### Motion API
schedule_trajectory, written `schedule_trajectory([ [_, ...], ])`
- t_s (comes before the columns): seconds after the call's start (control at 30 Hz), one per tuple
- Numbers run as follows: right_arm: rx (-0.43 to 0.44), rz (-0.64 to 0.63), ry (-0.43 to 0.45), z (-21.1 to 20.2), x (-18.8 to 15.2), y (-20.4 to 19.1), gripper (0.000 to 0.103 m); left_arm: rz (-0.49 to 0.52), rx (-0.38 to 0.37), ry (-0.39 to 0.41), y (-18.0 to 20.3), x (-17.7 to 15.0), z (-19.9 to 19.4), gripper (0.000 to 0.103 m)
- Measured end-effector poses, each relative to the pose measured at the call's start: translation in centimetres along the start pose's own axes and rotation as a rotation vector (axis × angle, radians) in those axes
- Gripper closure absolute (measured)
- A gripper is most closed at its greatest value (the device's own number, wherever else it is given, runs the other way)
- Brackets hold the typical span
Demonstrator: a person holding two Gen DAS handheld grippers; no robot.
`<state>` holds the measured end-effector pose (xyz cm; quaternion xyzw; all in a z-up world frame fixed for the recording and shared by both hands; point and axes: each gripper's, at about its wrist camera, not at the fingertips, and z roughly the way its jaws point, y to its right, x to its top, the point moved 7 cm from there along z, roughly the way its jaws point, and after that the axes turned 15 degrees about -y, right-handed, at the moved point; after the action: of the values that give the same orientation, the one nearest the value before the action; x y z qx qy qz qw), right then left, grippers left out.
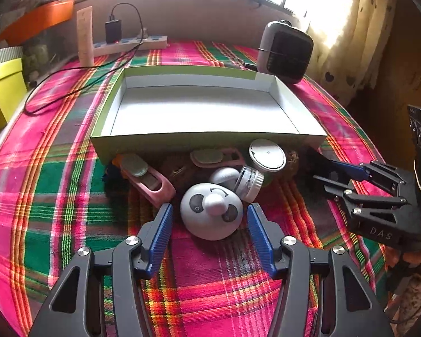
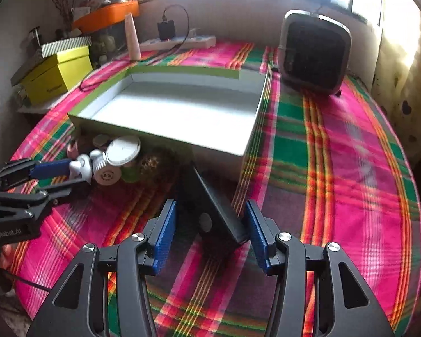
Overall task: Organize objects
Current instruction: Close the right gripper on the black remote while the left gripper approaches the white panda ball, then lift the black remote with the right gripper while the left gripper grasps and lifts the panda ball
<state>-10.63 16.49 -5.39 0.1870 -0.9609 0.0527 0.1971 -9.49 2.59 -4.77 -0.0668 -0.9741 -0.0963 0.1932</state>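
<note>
Both sets of fingers are shown spread wide, nothing gripped. The left gripper (image 1: 210, 224) straddles the panda-faced ornament (image 1: 212, 210), its pads just beside the sides. The right gripper (image 2: 210, 233) straddles a flat black slab (image 2: 214, 210) propped on edge, with no pad clearly pressing on it. The remaining small items, among them a white round lid (image 1: 267, 155), a small white jar (image 1: 248, 181) and a pink holder (image 1: 151, 179), are crowded against the near wall of the empty white tray (image 1: 207, 106).

Likely risks: the rounded ornament may be squeezed out on closing, and the touching jar nudged; the slab may be toppled by uneven contact.

The counter is covered by a pink-and-green plaid cloth (image 2: 350, 168); a fan heater (image 2: 314, 53), a power strip (image 1: 132, 43) and a curtained window stand behind.
</note>
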Motion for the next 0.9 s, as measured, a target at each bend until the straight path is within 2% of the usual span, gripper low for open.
schedule_trajectory([
  [0.07,-0.001,-0.01,0.0,-0.1,-0.2,-0.3,0.053,-0.007,0.0,0.0,-0.2,0.0,-0.1,0.056],
  [0.2,-0.002,-0.013,0.003,-0.1,-0.2,-0.4,0.066,-0.014,-0.009,0.002,-0.3,-0.1,-0.1,0.056],
  [0.37,0.005,-0.006,0.007,-0.2,-0.3,-0.6,0.071,-0.018,-0.015,0.004,-0.5,-0.1,-0.2,0.056],
  [0.43,0.01,0.0,0.01,-0.3,-0.4,-0.7,0.077,-0.019,-0.016,0.006,-0.5,-0.1,-0.2,0.056],
  [0.9,0.071,0.055,0.03,-1.0,-1.4,-1.7,0.079,-0.015,-0.027,0.015,-0.2,-0.6,-0.4,0.056],
])
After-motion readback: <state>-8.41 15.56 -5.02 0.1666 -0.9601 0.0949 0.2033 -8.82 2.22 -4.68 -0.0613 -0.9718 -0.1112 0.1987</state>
